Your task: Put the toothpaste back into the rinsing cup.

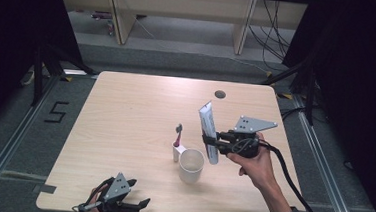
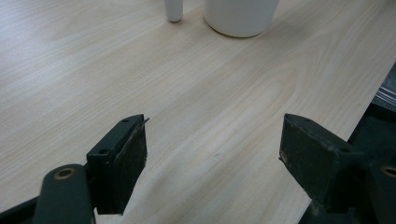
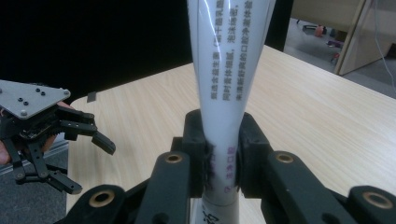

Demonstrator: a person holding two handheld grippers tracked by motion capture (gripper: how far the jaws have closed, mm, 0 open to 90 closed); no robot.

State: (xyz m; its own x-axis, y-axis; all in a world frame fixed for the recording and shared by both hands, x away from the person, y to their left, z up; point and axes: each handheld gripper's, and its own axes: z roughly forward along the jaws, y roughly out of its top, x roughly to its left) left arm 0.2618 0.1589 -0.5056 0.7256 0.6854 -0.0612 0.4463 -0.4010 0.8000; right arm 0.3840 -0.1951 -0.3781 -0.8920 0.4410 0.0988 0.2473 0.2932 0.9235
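The right hand-held gripper [image 1: 212, 140] is clamped on a white toothpaste tube [image 1: 208, 130]. In the right gripper view the two black jaws press the tube [image 3: 224, 93] from both sides near its lower part, and the tube rises between them with its flat, wide end on top. In the high view the tube is held in the air, nearly upright and a little tilted, above the bench [image 1: 125, 111]. Its lower end is just beside the rim of a white cup [image 1: 192, 165], on the cup's right side. I cannot tell if the tube touches the cup.

The cup stands upright on the bench, near the middle and toward the person's side. Just beside it, on its left, there is a toothbrush [image 1: 177, 138] with a pink and white handle. It stands upright with the dark head on top, and its white base is very near to the cup.

The left hand-held gripper [image 1: 136, 205] rests at the near edge of the bench, at the left, well apart from the cup. Its jaws stand wide apart, with only the bare wood between them in the left gripper view. The bottom of the cup [image 2: 240, 18] and the base of the toothbrush [image 2: 173, 11] appear farther off in that view.
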